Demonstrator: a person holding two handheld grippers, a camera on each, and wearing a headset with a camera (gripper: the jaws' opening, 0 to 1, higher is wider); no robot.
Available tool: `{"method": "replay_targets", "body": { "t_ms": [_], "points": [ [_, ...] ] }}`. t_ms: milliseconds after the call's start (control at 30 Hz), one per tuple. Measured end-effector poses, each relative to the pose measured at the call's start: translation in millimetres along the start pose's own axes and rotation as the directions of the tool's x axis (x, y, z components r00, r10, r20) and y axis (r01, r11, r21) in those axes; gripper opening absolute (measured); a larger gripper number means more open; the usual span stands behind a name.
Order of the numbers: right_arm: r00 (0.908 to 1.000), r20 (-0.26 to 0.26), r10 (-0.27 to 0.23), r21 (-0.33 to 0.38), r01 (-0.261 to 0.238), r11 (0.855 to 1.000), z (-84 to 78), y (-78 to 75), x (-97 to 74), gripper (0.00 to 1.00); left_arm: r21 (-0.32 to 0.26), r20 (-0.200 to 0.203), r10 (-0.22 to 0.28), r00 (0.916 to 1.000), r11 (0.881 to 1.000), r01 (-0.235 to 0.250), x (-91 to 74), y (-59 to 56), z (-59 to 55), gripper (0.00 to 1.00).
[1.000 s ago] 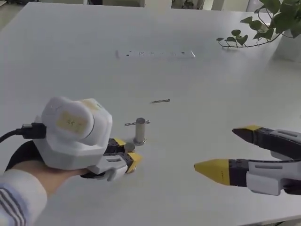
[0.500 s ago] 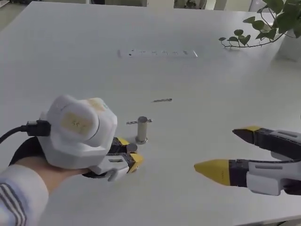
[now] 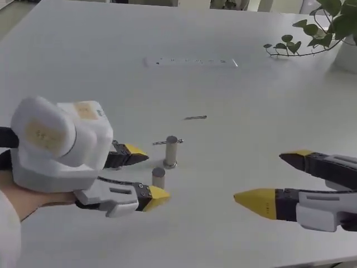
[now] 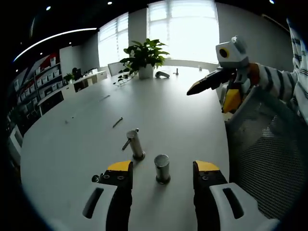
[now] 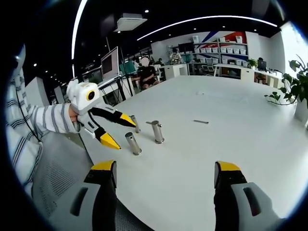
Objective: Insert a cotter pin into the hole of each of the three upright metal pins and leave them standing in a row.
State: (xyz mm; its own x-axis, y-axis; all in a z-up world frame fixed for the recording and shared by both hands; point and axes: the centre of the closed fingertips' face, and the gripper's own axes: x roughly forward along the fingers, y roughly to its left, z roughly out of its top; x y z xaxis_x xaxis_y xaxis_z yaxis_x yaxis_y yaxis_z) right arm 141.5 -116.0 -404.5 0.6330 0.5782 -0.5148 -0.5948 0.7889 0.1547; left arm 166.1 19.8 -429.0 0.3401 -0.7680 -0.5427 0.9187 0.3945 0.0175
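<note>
Just beyond the fingertips of my open left gripper (image 3: 148, 172) a bare metal pin (image 3: 159, 177) stands upright on the white table (image 3: 83, 67); the jaws do not touch it. In the left gripper view this pin (image 4: 162, 168) sits midway between the jaws of the left gripper (image 4: 163, 166). Behind it stands a second pin (image 3: 171, 152) with a cotter pin (image 3: 162, 143) through its top. A loose cotter pin (image 3: 195, 118) lies farther back. What looks like a third pin (image 5: 133, 123) shows by the left gripper's upper jaw. My right gripper (image 3: 265, 177) hovers open and empty at the right.
A potted plant (image 3: 329, 22) stands at the far right corner. A flat cover strip (image 3: 189, 61) is set into the tabletop farther back. The table's near edge runs close under the right gripper. A mesh chair (image 4: 260, 144) stands beside the table.
My left gripper has opened and drawn back to the left, letting go of the metal pin, which now stands beside the pinned one. The right gripper has stayed put.
</note>
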Motion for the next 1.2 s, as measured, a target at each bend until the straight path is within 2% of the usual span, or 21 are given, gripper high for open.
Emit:
{"method": "replay_targets", "body": {
  "t_ms": [167, 233, 367, 433, 500, 667, 733, 767, 833, 967, 1100, 1200],
  "points": [
    [0.9999, -0.015, 0.005, -0.003, -0.005, 1.0, -2.2, -0.2, 1.4, 0.81, 0.022, -0.027, 0.012, 0.9996, 1.0, -0.011, -14.5, 0.9, -8.7, 0.58],
    [0.9998, -0.019, 0.006, -0.007, -0.006, 1.0, -2.3, -0.8, 1.7, 0.81, 0.003, -0.046, 0.007, 0.9989, 1.0, -0.006, -19.3, 0.4, -14.4, 0.64],
    [0.9992, -0.038, 0.009, -0.018, -0.009, 1.0, -3.6, -3.2, 2.2, 0.81, -0.038, -0.055, 0.017, 0.9983, 0.999, -0.019, -27.8, 0.6, -19.0, 0.78],
    [0.9987, -0.05, 0.008, -0.027, -0.009, 1.0, -3.6, -5.7, 2.6, 0.81, -0.04, -0.051, 0.04, 0.9979, 0.998, -0.042, -31.6, 3.6, -19.8, 0.85],
    [0.9982, -0.059, 0.007, -0.037, -0.009, 0.999, -2.0, -8.9, 3.2, 0.81, -0.047, -0.054, 0.035, 0.9979, 0.998, -0.038, -35.4, 2.3, -22.0, 0.87],
    [0.9963, -0.086, 0.008, -0.088, -0.015, 0.996, 5.9, -17.5, 5.2, 0.81, -0.13, -0.025, 0.058, 0.998, 0.99, -0.061, -41.3, 3.7, -26.6, 0.91],
    [0.9945, -0.104, 0.012, -0.116, -0.024, 0.993, 9.6, -21.4, 7.3, 0.81, -0.17, 0.005, 0.065, 0.9979, 0.983, -0.063, -43.5, 3.5, -25.7, 0.94],
    [0.9927, -0.12, 0.012, -0.139, -0.029, 0.99, 10.9, -24.8, 8.8, 0.81, -0.191, 0.01, 0.065, 0.9979, 0.98, -0.061, -44.9, 3.2, -26.3, 0.95],
    [0.9893, -0.146, 0.007, -0.185, -0.034, 0.982, 14.3, -31.3, 11.9, 0.82, -0.19, 0.014, 0.067, 0.9977, 0.98, -0.063, -47.7, 2.4, -27.1, 0.97],
    [0.9817, -0.19, 0.007, -0.229, -0.051, 0.972, 19.2, -42.5, 19.6, 0.81, -0.224, 0.025, 0.075, 0.9969, 0.972, -0.068, -51.8, 2.8, -27.2, 0.99],
    [0.9697, -0.244, 0.012, -0.296, -0.087, 0.951, 23.2, -50.7, 27.0, 0.8, -0.269, 0.076, 0.097, 0.9924, 0.96, -0.073, -56.6, 5.8, -22.0, 0.99],
    [0.9594, -0.281, 0.021, -0.343, -0.121, 0.932, 27.7, -55.1, 35.5, 0.77, -0.257, 0.098, 0.117, 0.9882, 0.962, -0.089, -59.8, 7.7, -19.2, 0.99]
  ]
}}
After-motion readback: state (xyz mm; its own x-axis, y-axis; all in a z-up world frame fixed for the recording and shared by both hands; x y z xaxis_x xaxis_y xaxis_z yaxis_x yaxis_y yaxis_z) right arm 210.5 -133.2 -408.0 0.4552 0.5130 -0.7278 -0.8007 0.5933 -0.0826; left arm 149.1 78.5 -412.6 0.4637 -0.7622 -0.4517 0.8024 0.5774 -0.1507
